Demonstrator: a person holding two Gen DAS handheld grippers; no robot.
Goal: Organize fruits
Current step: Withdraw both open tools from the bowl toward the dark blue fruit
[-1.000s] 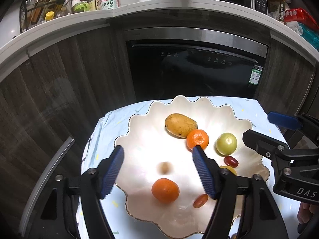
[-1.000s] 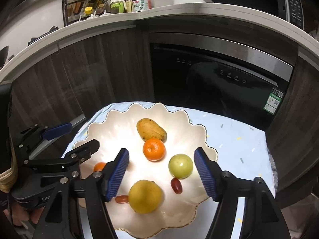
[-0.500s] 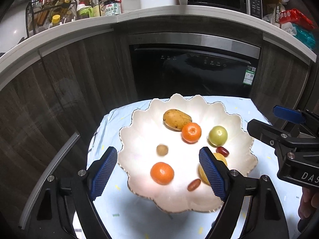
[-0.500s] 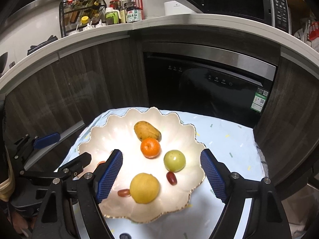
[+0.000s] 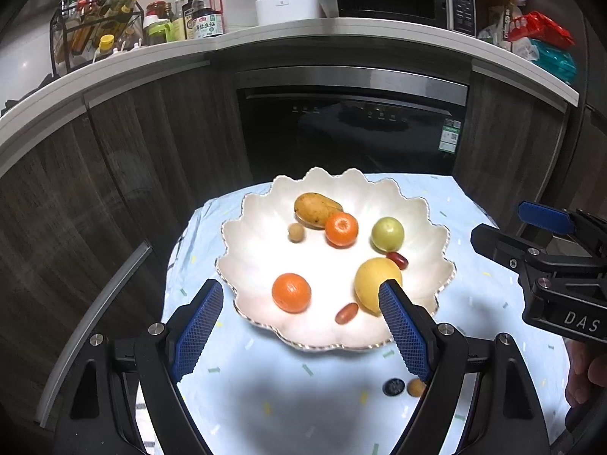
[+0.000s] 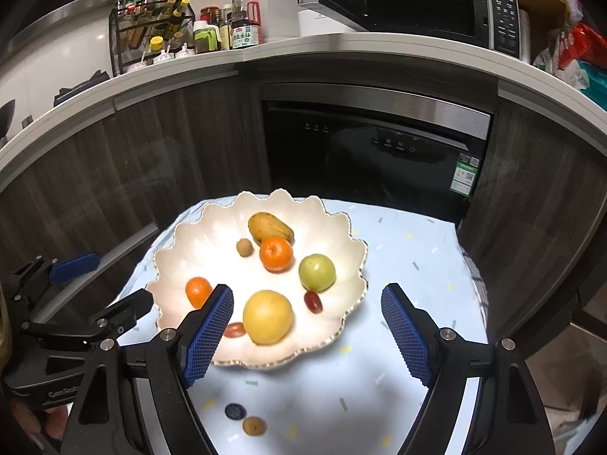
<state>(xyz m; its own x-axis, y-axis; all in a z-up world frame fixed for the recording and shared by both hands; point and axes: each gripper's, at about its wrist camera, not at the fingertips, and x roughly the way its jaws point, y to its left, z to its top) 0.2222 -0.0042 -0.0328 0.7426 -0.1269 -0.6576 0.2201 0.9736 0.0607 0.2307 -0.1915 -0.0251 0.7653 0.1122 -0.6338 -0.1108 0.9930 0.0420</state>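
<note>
1. Pulled back from the scalloped plate (image 5: 436, 235) on both sides. Hovering right over the fruit a second ago, now drawn off toward the near edge of the pale blue cloth (image 5: 303, 398), with far more of the table in sight.
2. Spread wide on the left gripper (image 5: 299, 288), a touch wider than a second back, with nothing between the blue pads and nothing touched.
3. Same story on the right gripper (image 6: 307, 290): parted wide, empty, held just beside its partner and aimed at the same plate.
4. Settled now, the small brown fruit (image 5: 296, 232). Only a blur mid-plate a second ago, it sits at rest beside the mango (image 5: 315, 209) and counts as one more piece delivered.
5. Also on the plate and staying put:
   - the far tangerine (image 5: 341, 229), touching the mango
   - the green fruit (image 5: 387, 234)
   - the big yellow fruit (image 5: 373, 280)
   - the near tangerine (image 5: 291, 292)
   - two little red ones (image 5: 397, 259) (image 5: 346, 313)
6. Newly in view with the retreat are two strays on the cloth, close to the near edge: a dark berry (image 5: 392, 386) and, just beside it, a second brown fruit (image 5: 416, 386). Both lie off the plate.
7. Reading it as a reset between picks, nearly done but not finished. Likely next: down onto one of those strays. Small, round, apt to roll — worth a careful, centred pinch.
</note>
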